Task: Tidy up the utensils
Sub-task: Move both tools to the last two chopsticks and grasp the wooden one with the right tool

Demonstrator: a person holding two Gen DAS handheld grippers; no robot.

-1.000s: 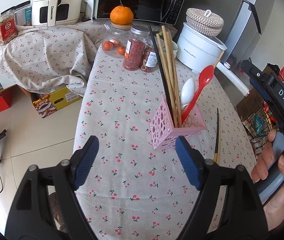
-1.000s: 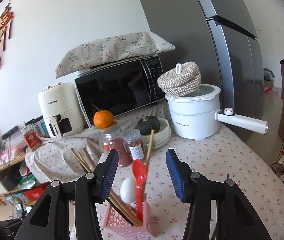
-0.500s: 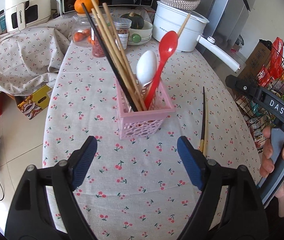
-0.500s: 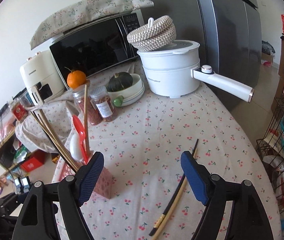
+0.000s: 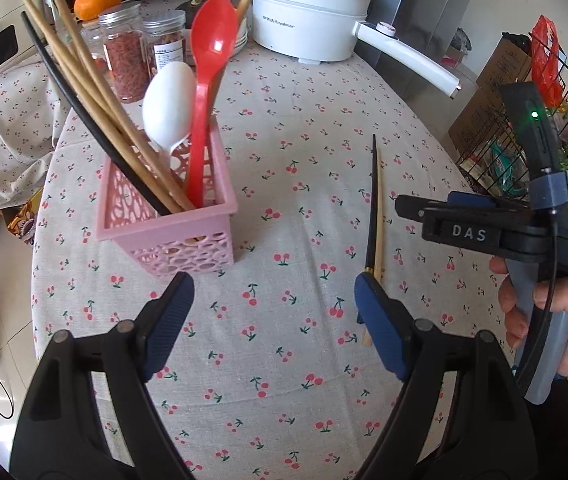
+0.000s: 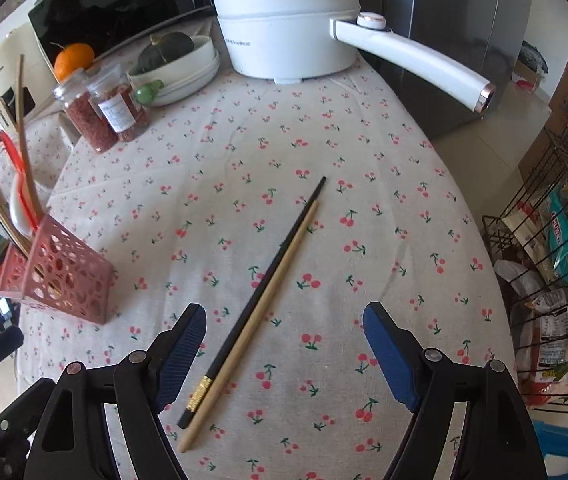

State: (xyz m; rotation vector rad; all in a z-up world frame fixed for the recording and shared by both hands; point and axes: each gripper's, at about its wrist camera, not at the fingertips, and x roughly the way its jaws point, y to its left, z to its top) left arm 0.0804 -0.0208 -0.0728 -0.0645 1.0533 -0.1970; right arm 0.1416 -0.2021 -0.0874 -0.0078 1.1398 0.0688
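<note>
Cherry-print tablecloth [image 6: 364, 184] under right gripper [image 6: 284, 344], wide open, empty, apparently above two chopsticks [image 6: 260, 300]; left gripper [image 5: 274, 312] likewise wide, empty.

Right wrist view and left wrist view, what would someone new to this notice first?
Probably the pink basket on the cherry-print tablecloth, with a red spoon, a white spoon and chopsticks sticking out. Next, a black chopstick and a wooden chopstick lying loose side by side, just ahead of the open right tool. Behind them a white pot stands at the table's far end.
</note>
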